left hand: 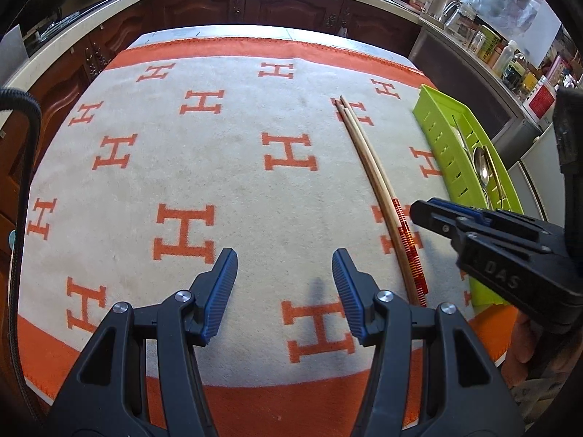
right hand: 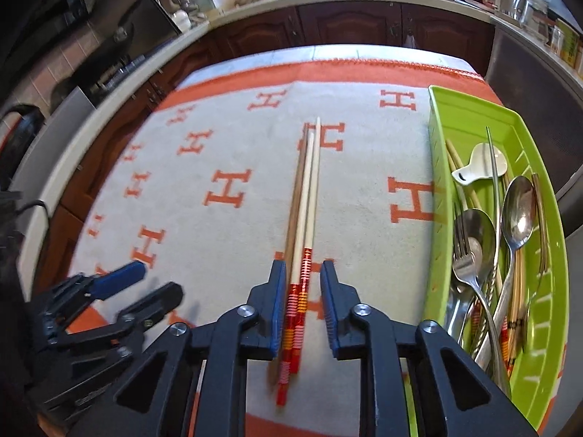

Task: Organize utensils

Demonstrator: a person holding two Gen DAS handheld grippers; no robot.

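Note:
A pair of wooden chopsticks (right hand: 308, 196) with red-and-orange banded ends lies lengthwise on the orange-and-cream H-patterned cloth (right hand: 226, 153). My right gripper (right hand: 302, 266) straddles their banded ends, jaws narrow, with a small gap at the right pad. In the left wrist view the chopsticks (left hand: 371, 167) run beside the right gripper (left hand: 424, 207). My left gripper (left hand: 284, 284) hovers open and empty over the cloth, left of the chopsticks; the right wrist view shows the left gripper (right hand: 158, 280) low at the left. The green utensil tray (right hand: 473, 109) holds spoons (right hand: 517, 211), a fork (right hand: 462, 255) and more chopsticks.
The green tray (left hand: 437, 134) lies along the cloth's right edge. A white ceramic spoon (right hand: 481, 164) rests in its far half. Dark wooden cabinets (left hand: 255, 7) and a cluttered counter (left hand: 492, 43) surround the table.

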